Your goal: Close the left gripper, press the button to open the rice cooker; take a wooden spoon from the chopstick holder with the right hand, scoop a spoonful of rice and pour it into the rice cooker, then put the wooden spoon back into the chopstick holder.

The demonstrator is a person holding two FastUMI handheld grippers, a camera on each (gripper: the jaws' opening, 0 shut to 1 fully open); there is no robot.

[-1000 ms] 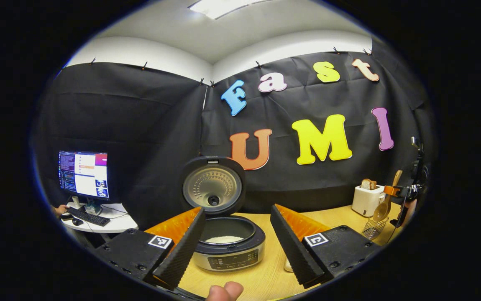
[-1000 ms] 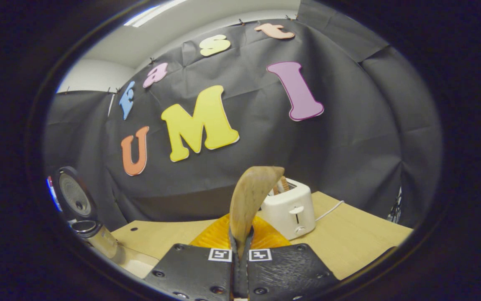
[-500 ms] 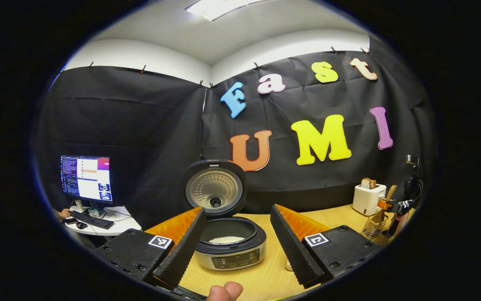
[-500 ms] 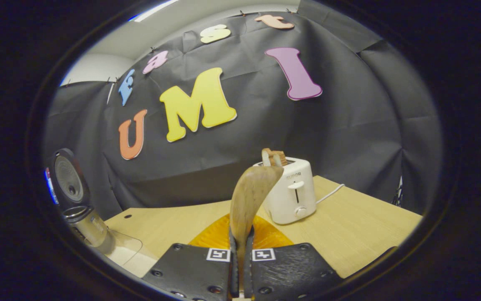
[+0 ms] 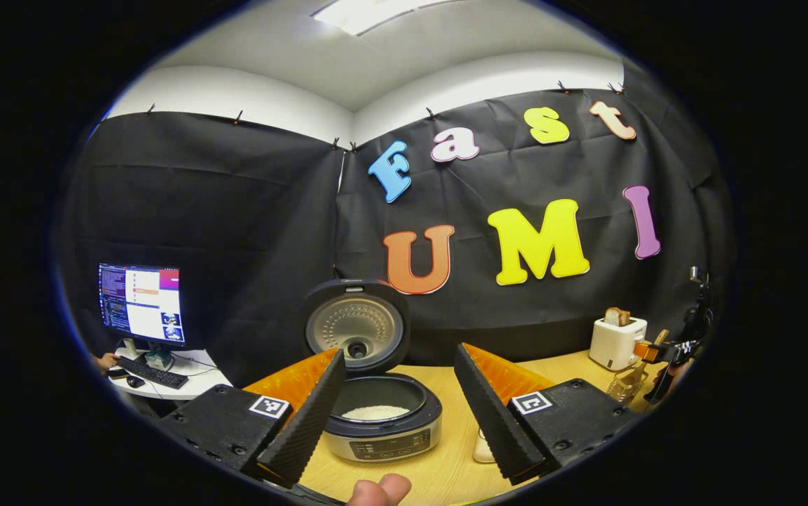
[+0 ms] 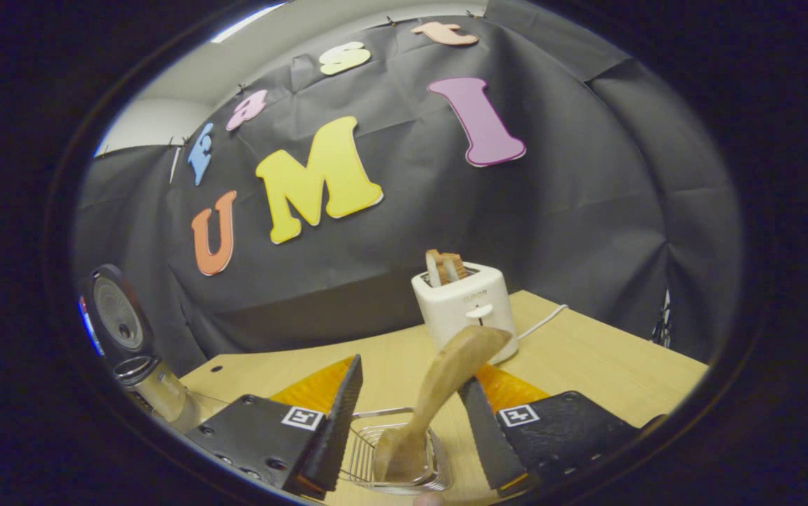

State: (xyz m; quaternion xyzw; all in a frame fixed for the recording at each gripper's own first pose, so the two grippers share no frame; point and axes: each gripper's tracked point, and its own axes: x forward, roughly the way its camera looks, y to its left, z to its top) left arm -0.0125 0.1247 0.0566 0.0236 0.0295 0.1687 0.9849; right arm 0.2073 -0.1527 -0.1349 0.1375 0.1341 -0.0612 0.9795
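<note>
The rice cooker (image 5: pixel 383 437) stands with its lid (image 5: pixel 355 327) raised and white rice (image 5: pixel 374 412) in the pot. My left gripper (image 5: pixel 399 353) is open in front of it, holding nothing. In the right gripper view, the wooden spoon (image 6: pixel 446 372) stands bowl-down in the wire chopstick holder (image 6: pixel 362 457), its handle leaning toward the right finger. My right gripper (image 6: pixel 411 374) is open just above the holder, one finger on either side of the spoon. From the left gripper view the right gripper (image 5: pixel 664 348) is far off to the right, over the holder (image 5: pixel 625 386).
A white toaster (image 6: pixel 464 306) with bread stands behind the holder, its cord running right. The open cooker (image 6: pixel 140 379) sits at the table's left end. A small white object (image 5: pixel 483 450) lies by the cooker. A monitor (image 5: pixel 140 303) stands on a side desk.
My right gripper came down over the holder, set the spoon into it and opened. The left gripper stayed open with only slight drift.
</note>
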